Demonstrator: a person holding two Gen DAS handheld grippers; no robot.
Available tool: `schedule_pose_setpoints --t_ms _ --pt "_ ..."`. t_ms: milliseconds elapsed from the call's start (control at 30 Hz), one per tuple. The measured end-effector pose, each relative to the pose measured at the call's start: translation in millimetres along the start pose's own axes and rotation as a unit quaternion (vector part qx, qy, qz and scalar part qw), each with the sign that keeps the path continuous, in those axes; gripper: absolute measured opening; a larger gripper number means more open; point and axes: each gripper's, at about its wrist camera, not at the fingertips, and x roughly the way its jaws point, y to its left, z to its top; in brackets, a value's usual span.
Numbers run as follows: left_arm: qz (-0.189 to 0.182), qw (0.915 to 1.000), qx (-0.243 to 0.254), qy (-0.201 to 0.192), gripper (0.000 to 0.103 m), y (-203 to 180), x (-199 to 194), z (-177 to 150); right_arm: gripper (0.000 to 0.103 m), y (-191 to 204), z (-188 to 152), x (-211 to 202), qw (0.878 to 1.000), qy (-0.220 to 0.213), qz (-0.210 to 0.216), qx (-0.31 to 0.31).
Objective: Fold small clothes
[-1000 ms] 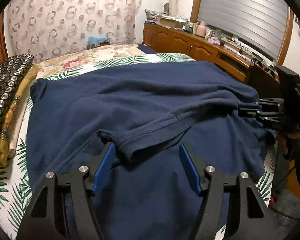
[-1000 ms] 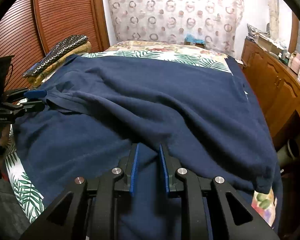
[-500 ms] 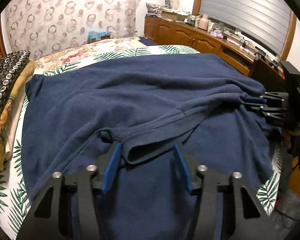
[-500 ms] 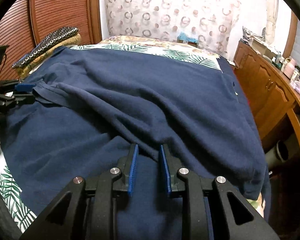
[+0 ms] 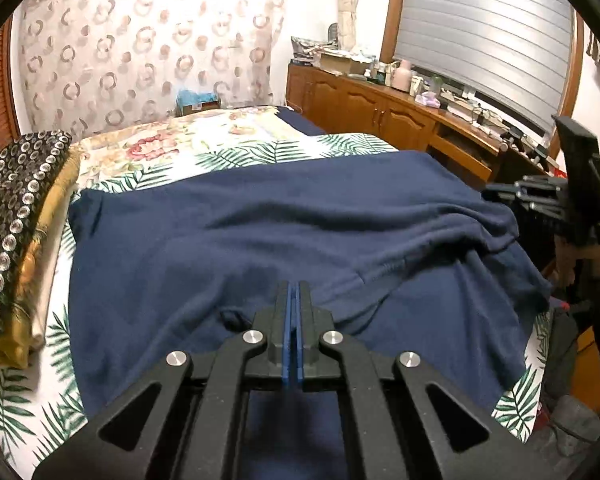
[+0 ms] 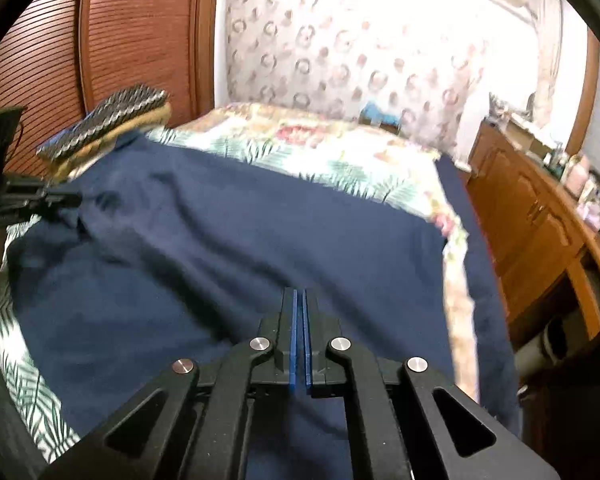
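Navy shirt point(image 5: 260, 240) spread across leaf-print bed cover point(image 5: 236, 156). Left gripper point(image 5: 294, 292) just clamped tight on near hem fold. Right gripper point(image 6: 300, 300) likewise just closed, pinching raised cloth ridge. Patterned folded stack point(image 5: 12, 216) beside shirt.

the left hand-held gripper point(image 5: 294, 292) pointed forward and downward, its jaws having just closed until the two blue pads met, pinching a fold of navy cloth at the tips. the right hand-held gripper point(image 6: 300, 300) was angled downward too, its jaws having just closed with only a thin slit between the pads point(image 6: 293, 332), cloth caught at the tips. seen from the left wrist, the right hand-held gripper stood off to the right, gripped from below by a hand point(image 5: 576, 256).
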Motion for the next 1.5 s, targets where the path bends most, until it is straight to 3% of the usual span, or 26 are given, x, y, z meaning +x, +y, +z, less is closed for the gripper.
schedule_pose_setpoints --t_ms 100,233,300,367,433,533,633,700,767,833,1000,1133,1200,1300,1500 --pt "0.003 1.0 -0.004 0.004 0.002 3 1 3 0.002 6 9 5 1.0 -0.002 -0.001 -0.001" --pt "0.004 0.9996 -0.006 0.028 0.005 2 7 -2 0.003 28 5 5 0.999 -0.004 0.029 -0.012" --pt "-0.005 0.9992 -0.004 0.04 0.032 2 11 -8 0.015 33 0 9 0.999 0.002 0.034 -0.018" --pt "-0.014 0.9986 -0.005 0.05 0.041 1 16 -13 0.027 34 -9 11 0.999 0.013 0.044 -0.02" --pt "-0.014 0.9981 -0.003 0.06 0.042 0 20 -17 0.037 37 -12 21 0.998 0.031 0.043 -0.03" --pt "-0.004 0.9981 -0.003 0.062 0.041 0 24 -19 0.04 39 -20 32 0.997 0.059 0.033 -0.045" --pt "0.002 0.9985 0.007 0.054 0.038 -1 25 -18 0.04 33 -23 42 0.996 0.08 0.01 -0.05" --pt "0.006 0.9983 0.016 0.057 0.008 -1 29 -16 0.036 28 -20 45 0.996 0.079 0.01 -0.048" --pt "0.005 0.9987 0.014 0.05 0.003 1 29 -13 0.013 26 -12 48 0.996 0.072 0.022 -0.049" --pt "0.003 0.999 0.011 0.044 0.001 3 28 -9 0.007 22 -2 48 0.997 0.058 0.031 -0.047" --pt "0.001 0.9998 -0.001 0.02 0.001 11 23 10 0.007 -3 25 61 0.999 0.037 0.024 -0.019" --pt "-0.001 0.9998 -0.013 0.013 0.0 19 26 22 0.007 -1 29 78 0.999 0.048 0.014 0.0" --pt "0.001 0.9998 -0.014 0.013 0.0 21 30 26 0.017 6 28 81 0.999 0.044 0.008 0.002" --pt "0.002 0.9998 -0.013 0.016 0.0 22 35 29 0.022 11 25 69 1.0 0.024 0.007 0.012" --pt "0.009 0.9997 -0.015 0.016 0.001 19 31 25 0.025 33 5 39 0.999 -0.003 0.034 0.008"
